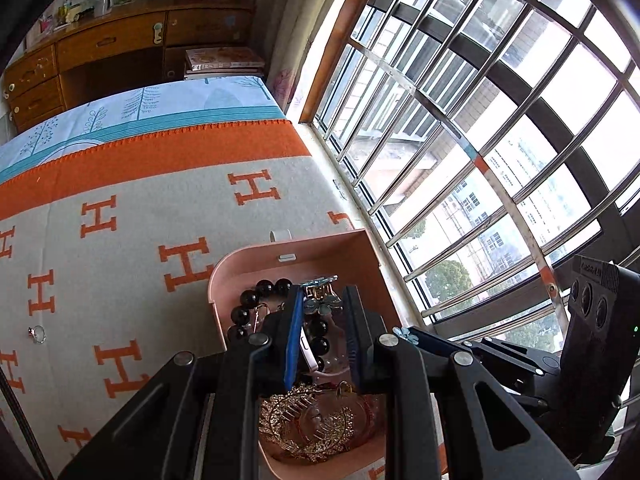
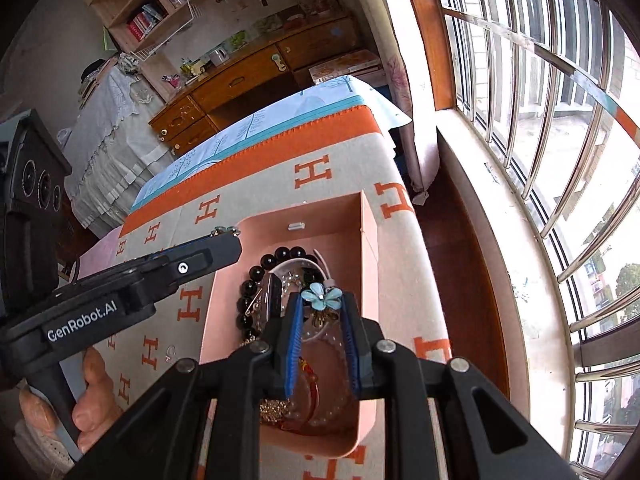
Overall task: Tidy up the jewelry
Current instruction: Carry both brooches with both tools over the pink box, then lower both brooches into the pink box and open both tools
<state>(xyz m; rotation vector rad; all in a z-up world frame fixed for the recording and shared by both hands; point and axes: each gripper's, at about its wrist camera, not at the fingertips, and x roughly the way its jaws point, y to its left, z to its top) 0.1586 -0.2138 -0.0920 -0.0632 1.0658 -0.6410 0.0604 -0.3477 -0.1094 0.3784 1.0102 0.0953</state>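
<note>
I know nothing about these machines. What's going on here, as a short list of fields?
Surface: blanket with orange H pattern
Container: open pink jewelry box
Inside: black bead bracelet, gold hair comb
Right gripper: holding a blue flower hair clip over the box
Left gripper: open, above the box
Still outside: ring on the blanket
</note>
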